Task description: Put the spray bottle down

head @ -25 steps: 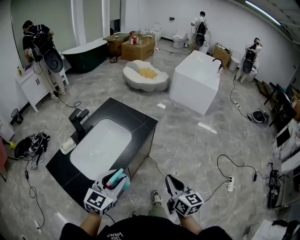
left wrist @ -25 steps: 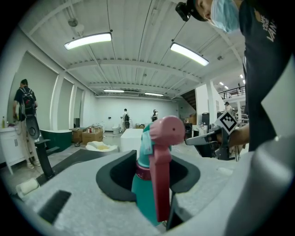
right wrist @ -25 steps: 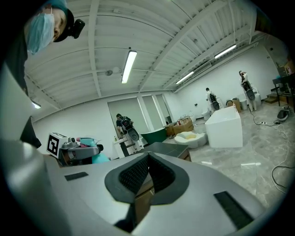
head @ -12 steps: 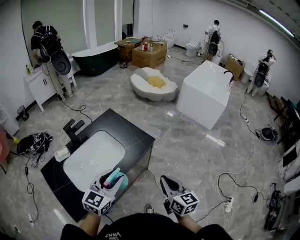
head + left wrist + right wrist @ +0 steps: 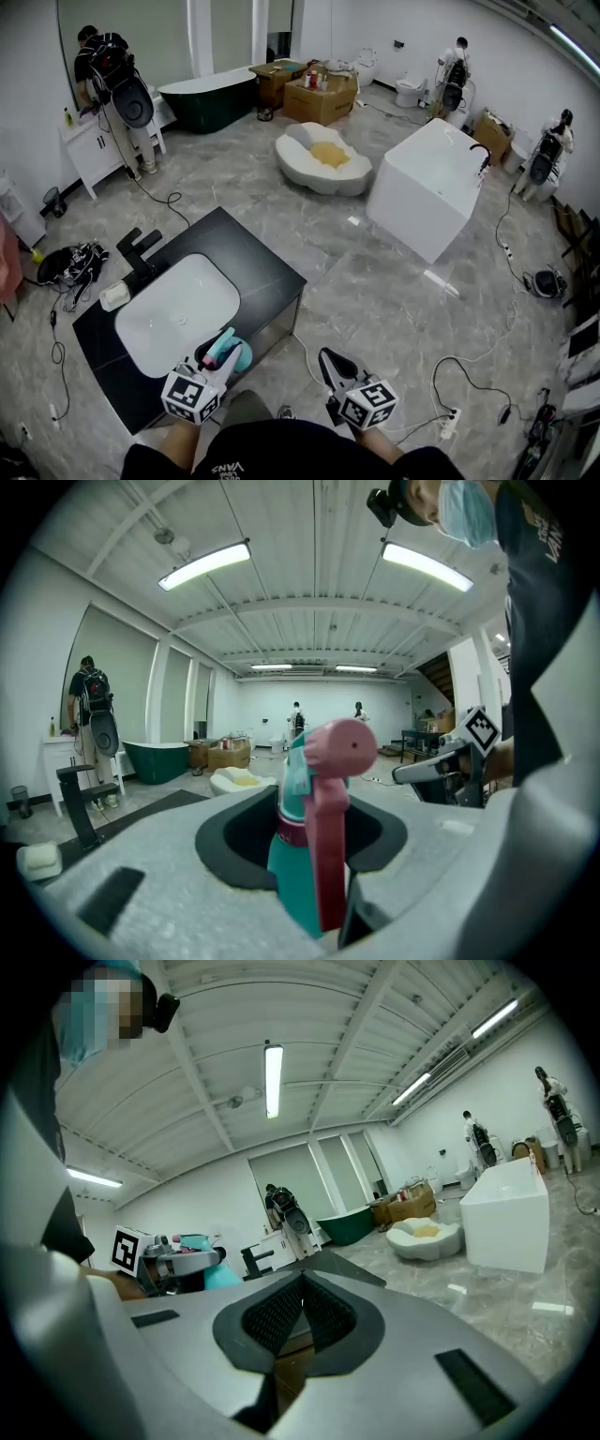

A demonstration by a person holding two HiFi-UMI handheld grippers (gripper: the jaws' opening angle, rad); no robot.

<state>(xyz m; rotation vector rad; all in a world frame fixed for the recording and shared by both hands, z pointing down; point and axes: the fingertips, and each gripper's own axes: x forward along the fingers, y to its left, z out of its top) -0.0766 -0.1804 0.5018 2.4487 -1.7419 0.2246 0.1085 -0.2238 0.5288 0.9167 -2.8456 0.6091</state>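
A teal spray bottle (image 5: 228, 350) with a pink trigger head (image 5: 330, 761) stands upright between the jaws of my left gripper (image 5: 218, 358), which is shut on its body (image 5: 292, 883). In the head view that gripper hovers over the near right corner of a black counter (image 5: 258, 267) with a white sink basin (image 5: 173, 305). My right gripper (image 5: 331, 361) is to the right of the counter, above the floor. Its jaws meet at the tips with nothing in them (image 5: 300, 1288). The right gripper view shows the left gripper with the teal bottle (image 5: 208, 1277) at its left.
A black faucet (image 5: 139, 248) and a white soap dish (image 5: 113, 295) sit at the counter's far side. On the marble floor are a white block tub (image 5: 427, 187), a white shell-shaped basin (image 5: 323, 155), cables, a power strip (image 5: 449, 423) and a black bag (image 5: 66, 262). People stand along the walls.
Both grippers and I have shifted along the counter's near side, so the counter and sink now lie further left in the picture. The bottle stays gripped and the right jaws stay shut.
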